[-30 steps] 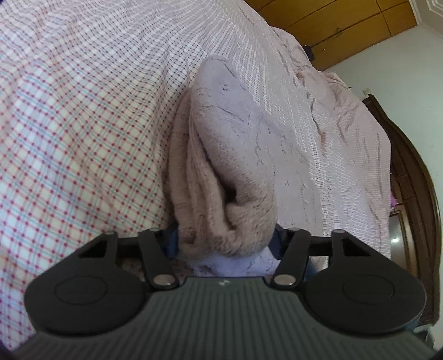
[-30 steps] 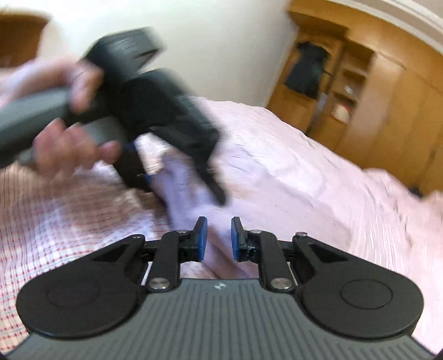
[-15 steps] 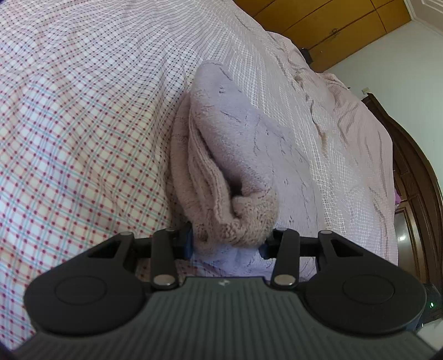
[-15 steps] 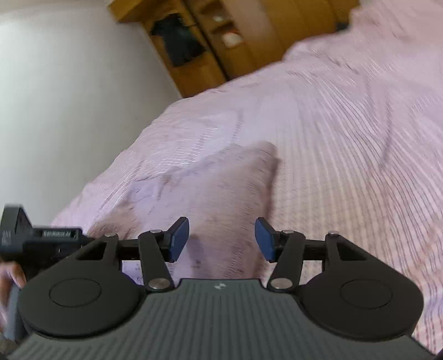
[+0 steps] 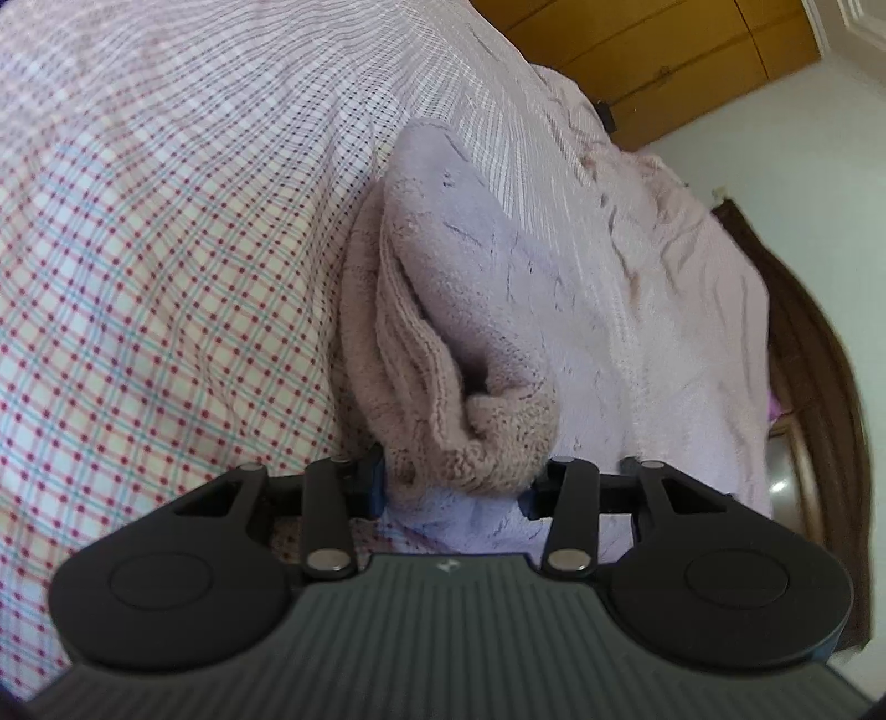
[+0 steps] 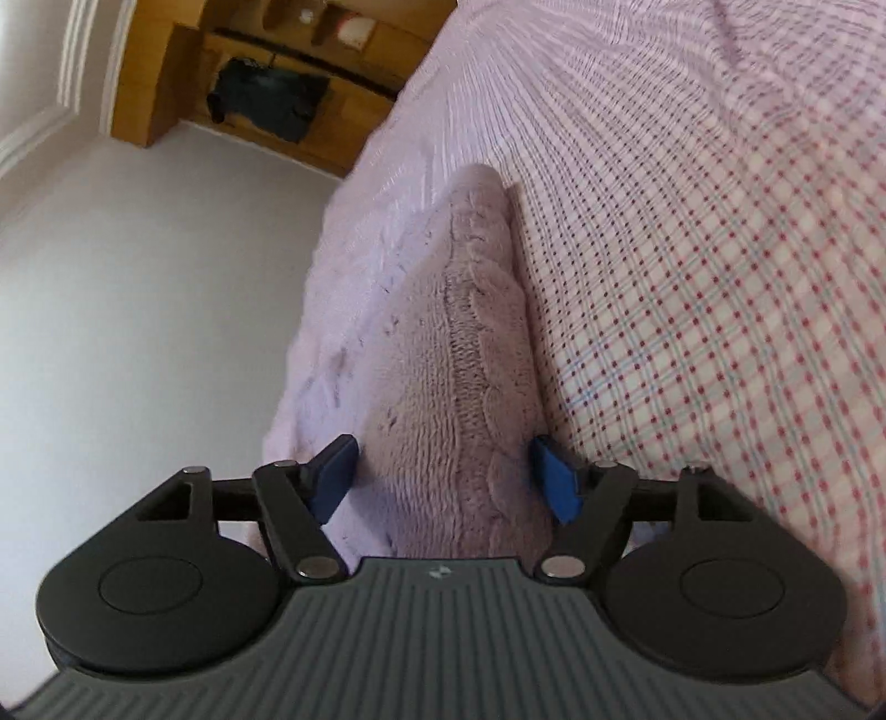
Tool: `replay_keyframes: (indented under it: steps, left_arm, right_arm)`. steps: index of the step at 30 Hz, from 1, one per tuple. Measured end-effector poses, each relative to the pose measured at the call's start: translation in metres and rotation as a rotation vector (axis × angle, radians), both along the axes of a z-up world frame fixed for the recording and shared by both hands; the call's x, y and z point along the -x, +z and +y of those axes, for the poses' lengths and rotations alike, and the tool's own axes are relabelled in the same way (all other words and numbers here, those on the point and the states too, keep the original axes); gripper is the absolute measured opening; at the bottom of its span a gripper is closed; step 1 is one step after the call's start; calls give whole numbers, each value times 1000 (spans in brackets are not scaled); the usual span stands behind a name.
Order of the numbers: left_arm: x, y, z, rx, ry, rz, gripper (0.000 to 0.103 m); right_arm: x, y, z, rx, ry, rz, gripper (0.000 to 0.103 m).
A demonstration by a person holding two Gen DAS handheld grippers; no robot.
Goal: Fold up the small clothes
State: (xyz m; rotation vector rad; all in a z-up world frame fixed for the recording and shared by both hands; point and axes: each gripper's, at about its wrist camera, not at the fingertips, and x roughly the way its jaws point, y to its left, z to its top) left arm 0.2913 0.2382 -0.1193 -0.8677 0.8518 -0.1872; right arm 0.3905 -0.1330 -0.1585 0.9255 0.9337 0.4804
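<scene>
Nearest to us, our left gripper (image 5: pixel 454 487) was clamped on the bunched, ribbed end of the pinkish-lilac knitted garment (image 5: pixel 470 310), the wool swelling out between its two fingers and hiding most of the pads. Our right gripper (image 6: pixel 446 479) stood wide, its jaws having just been opening; the blue pads (image 6: pixel 554 487) sat on either side of a thick fold of the same garment (image 6: pixel 443 354), and we could not tell for certain whether they touched the wool, though they did not squeeze it.

Beyond the fingers, the garment lay folded over itself in a long soft roll on the checked bedsheet (image 5: pixel 166 277), running away from both grippers toward its far rounded end. In the left wrist view one layer gaped open just past the grip.

Farther off, the sheet ran on, rumpled, to the bed's far side, with a dark wooden bedframe (image 5: pixel 819 354) along its edge. Past it stood wooden cupboards (image 5: pixel 664 50), and in the right wrist view open wooden shelves (image 6: pixel 277 66) against a pale wall.
</scene>
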Motion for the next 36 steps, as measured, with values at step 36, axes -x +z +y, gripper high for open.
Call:
replay_keyframes:
  steps: [36]
  left_arm:
    - [15,7,-75,305,-28,-40,33]
  right_arm:
    - [24,74,-105,-138,-225,116,50]
